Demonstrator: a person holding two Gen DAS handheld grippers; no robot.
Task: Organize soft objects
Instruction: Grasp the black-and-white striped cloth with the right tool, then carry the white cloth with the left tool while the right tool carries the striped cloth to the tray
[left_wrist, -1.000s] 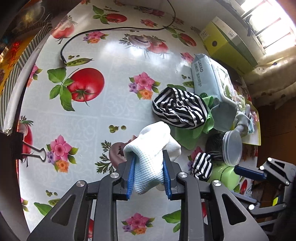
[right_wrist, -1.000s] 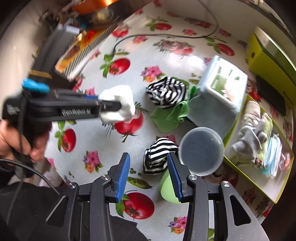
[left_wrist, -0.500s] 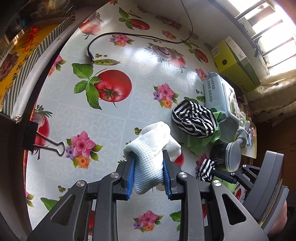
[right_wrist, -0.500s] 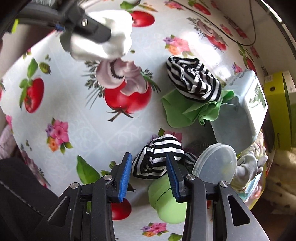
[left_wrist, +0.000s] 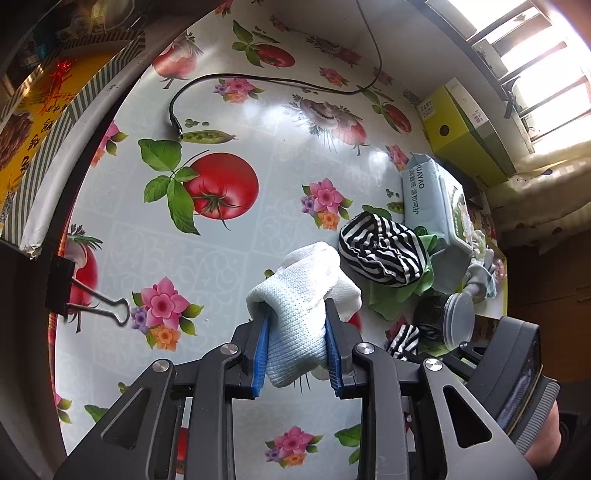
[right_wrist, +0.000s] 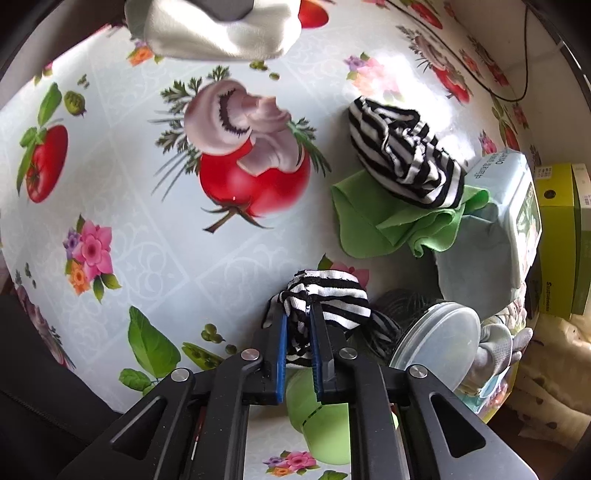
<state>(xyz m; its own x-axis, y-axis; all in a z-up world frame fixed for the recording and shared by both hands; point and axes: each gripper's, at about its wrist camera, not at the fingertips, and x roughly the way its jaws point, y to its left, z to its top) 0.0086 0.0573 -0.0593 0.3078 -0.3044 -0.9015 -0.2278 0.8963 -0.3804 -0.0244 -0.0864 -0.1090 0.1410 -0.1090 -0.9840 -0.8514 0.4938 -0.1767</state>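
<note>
The left gripper (left_wrist: 295, 328) clamps a white knit sock (left_wrist: 303, 291) above the tablecloth (left_wrist: 229, 266). The right gripper (right_wrist: 298, 325), jaws just closing, pinches a striped sock (right_wrist: 325, 291), perhaps atop the green cup (right_wrist: 321, 417); another striped sock (right_wrist: 402, 158) lies at one o'clock.

Black gripper (right_wrist: 298, 325) frames, blue pads (right_wrist: 282, 350), silver screws (right_wrist: 251, 355).

A white sock (left_wrist: 306, 295), black-and-white striped socks (right_wrist: 402, 162), a green cloth (right_wrist: 373, 229), and a tomato-and-flower tablecloth (left_wrist: 258, 177).

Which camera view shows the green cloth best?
The right wrist view: the green cloth spreads open under the larger striped sock. In the left wrist view, only a crumpled edge shows beneath that sock.
</note>
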